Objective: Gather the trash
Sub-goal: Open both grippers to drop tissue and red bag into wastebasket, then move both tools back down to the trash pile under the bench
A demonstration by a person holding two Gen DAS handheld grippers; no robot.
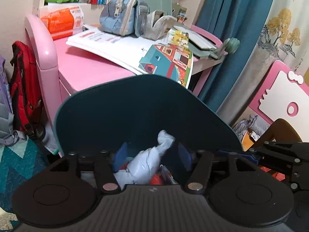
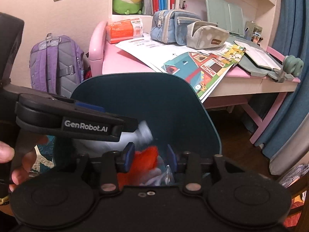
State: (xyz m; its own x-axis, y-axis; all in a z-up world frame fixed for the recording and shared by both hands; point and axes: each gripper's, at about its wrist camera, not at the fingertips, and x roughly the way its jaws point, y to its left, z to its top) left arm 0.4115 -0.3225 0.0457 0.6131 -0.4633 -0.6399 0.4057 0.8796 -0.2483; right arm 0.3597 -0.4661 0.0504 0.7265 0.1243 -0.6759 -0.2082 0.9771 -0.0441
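White wad (image 1: 148, 164) loose between left gripper (image 1: 151, 157) pads

The right gripper (image 2: 150, 156) pointed into the dark teal bin (image 2: 202, 119), jaws apart around a blurred orange wrapper (image 2: 146, 159), not pressing it. At 9 o'clock, the left gripper (image 2: 135, 126) overlapped blurred white trash (image 2: 143, 133).

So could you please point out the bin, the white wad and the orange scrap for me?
bin (image 1: 135, 104): left wrist view, on its dark inner wall.
white wad (image 1: 148, 160): left wrist view, on its crumpled middle.
orange scrap (image 2: 146, 158): right wrist view, on its blurred middle.
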